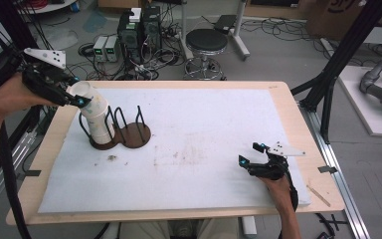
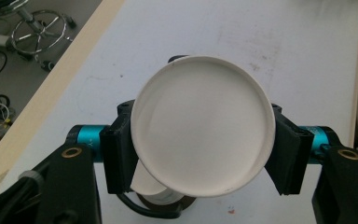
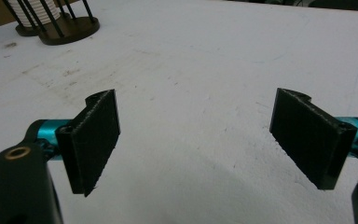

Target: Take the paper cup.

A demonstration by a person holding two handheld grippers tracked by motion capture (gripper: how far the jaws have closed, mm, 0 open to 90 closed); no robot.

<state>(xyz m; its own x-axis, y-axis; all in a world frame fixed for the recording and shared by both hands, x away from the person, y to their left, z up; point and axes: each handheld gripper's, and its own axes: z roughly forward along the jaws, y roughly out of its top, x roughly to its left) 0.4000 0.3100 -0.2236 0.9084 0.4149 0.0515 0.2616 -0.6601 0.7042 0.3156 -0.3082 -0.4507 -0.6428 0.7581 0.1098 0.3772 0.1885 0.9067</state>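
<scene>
the wooden table [image 1: 283, 94] in front of you is covered almost fully w/ a white foam mat [image 1: 204, 134], a bit stained near the middle. behind the table, on the floor, there is a black round stool [image 1: 206, 42] and a pile of electronics boxes w/ cables [image 1: 134, 35]. on the left part of the mat stands a dark brown rack [image 1: 129, 134] w/ two round bases joined together and thin black wire posts going up; in the right gripper view you see it far at the top left corner [image 3: 58, 25]. inside the left ring of the rack sits a stack of white cups [image 1: 97, 117], leaning a bit to the left. your left gripper [image 1: 77, 99] is at the top of this stack, and its jaws are closed on the top cup [image 1: 82, 92]; in the left gripper view the cup [image 2: 203, 123] is seen from its round bottom, pressed between the two black pads [image 2: 119, 154], w/ the rest of the stack and the rack base just below it. i cannot tell if the top cup is already free of the stack or is touching it. your right gripper [image 1: 252, 153] is well apart, on the right front part of the mat, low over it, and its jaws are wide apart w/ nothing between them, only bare mat [image 3: 191, 116].
</scene>
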